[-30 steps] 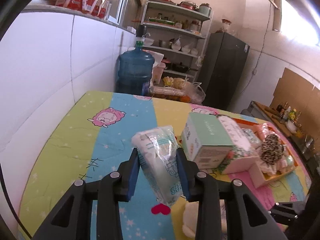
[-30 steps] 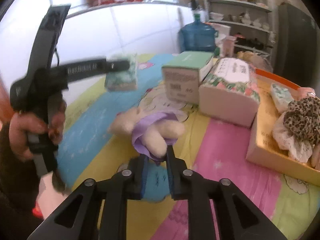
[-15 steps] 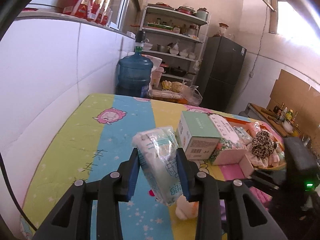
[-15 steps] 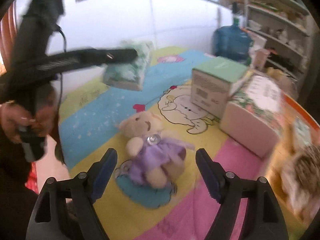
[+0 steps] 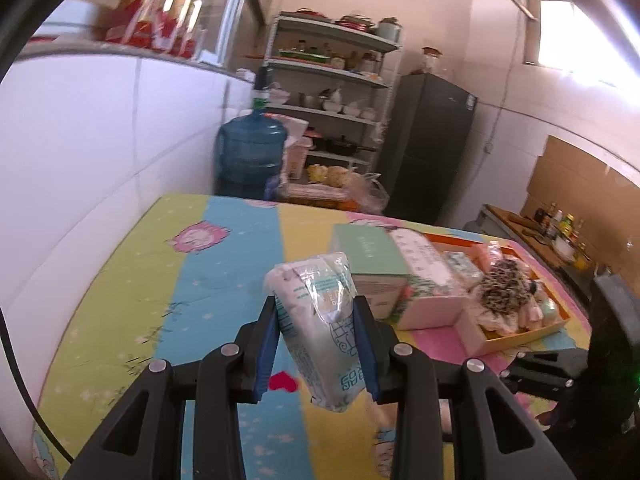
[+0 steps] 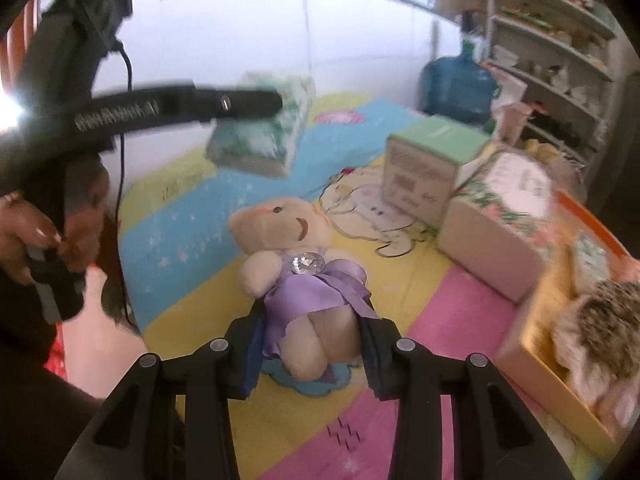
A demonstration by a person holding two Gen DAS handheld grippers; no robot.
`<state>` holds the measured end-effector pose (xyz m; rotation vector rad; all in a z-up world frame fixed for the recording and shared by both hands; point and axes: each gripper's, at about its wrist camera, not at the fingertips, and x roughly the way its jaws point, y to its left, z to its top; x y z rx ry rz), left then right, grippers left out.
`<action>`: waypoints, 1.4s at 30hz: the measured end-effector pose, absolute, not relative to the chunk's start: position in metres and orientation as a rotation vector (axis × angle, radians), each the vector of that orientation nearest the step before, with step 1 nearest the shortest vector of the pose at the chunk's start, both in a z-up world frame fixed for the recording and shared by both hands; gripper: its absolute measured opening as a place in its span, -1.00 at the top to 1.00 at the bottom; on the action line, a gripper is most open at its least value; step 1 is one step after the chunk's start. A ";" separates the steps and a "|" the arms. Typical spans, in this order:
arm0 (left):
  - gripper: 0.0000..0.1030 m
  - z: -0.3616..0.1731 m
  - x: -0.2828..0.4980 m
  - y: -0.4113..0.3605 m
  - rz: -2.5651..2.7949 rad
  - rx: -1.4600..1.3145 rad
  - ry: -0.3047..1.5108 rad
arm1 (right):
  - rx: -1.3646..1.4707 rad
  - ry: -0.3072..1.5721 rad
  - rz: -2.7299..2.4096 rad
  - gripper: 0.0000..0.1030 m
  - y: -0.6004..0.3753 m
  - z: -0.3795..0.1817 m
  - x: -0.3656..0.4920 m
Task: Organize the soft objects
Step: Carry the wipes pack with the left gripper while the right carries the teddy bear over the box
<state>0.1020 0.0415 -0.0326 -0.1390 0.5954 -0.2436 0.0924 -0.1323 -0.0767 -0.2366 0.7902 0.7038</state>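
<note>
My left gripper (image 5: 316, 344) is shut on a soft pack of tissues (image 5: 320, 320) in clear plastic and holds it above the table. In the right wrist view the same pack (image 6: 260, 132) hangs in the air at the upper left. My right gripper (image 6: 310, 344) is around the legs of a cream teddy bear in a purple dress (image 6: 296, 264) that lies on its back on the table. Its pads sit at both sides of the legs. An orange tray (image 5: 520, 336) of soft things, with a leopard scrunchie (image 5: 506, 284), stands at the right.
A green-topped box (image 6: 424, 164) and a floral tissue box (image 6: 504, 216) stand side by side between the bear and the tray. The table has a colourful cartoon cloth (image 5: 168, 276). A white wall runs along the left. A blue water jug (image 5: 250, 156) and shelves stand beyond the far edge.
My right gripper was open above the bear half a second ago; it has come down and closed in around the bear's legs. My left gripper keeps holding the tissue pack, raised slightly.
</note>
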 end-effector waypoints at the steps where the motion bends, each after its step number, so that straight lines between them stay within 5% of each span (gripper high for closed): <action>1: 0.29 -0.030 0.102 0.036 -0.258 -0.134 0.590 | -0.222 0.775 0.681 0.18 -0.139 -0.072 0.090; 15: 0.29 -0.002 0.108 -0.073 -0.489 -0.095 0.548 | -0.021 0.601 0.189 0.18 -0.288 -0.024 0.053; 42: 0.29 -0.019 0.152 -0.263 -0.679 -0.006 0.593 | 0.075 0.577 -0.062 0.17 -0.439 -0.030 0.097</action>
